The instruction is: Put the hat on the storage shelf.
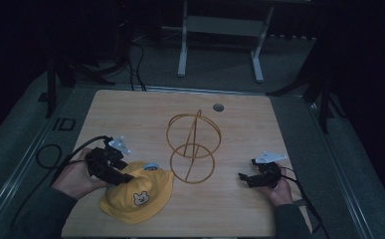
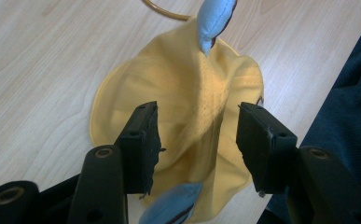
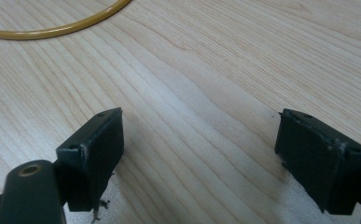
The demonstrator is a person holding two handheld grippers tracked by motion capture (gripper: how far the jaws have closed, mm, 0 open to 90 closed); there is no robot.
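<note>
1. Down at the near left of the wooden counter (image 1: 240, 114), a yellow hat (image 1: 140, 196) lies rumpled, with a small bear face on the side turned toward the person.
2. Two light blue ear flaps (image 2: 214, 21) stick out from the hat; in the left gripper view one shows at the top edge and another at the bottom between the jaws.
3. Over the hat's left edge hover the left tongs (image 1: 125, 178), held in the person's left hand (image 1: 74, 179).
4. In the left gripper view the jaws stand about half open, one on each side of a raised fold of yellow cloth; the pads are apart from the fabric and grip nothing.
5. A wire stand (image 1: 194, 147) of orange-yellow hoops sits near the counter's middle, just beyond and to the right of the hat, with its lower ring flat on the wood.
6. A short arc of that ring shows at the top of the left gripper view, just past the hat's far edge.
7. At the near right, the right tongs (image 1: 243, 176) rest low over bare wood in the person's right hand (image 1: 279, 191), well apart from the hat.
8. In the right gripper view those jaws stand wide open with only wood grain between them, and a curve of the stand's ring lies at the upper left.
9. A small round grommet (image 1: 218, 107) is set in the counter near its far edge.
</note>
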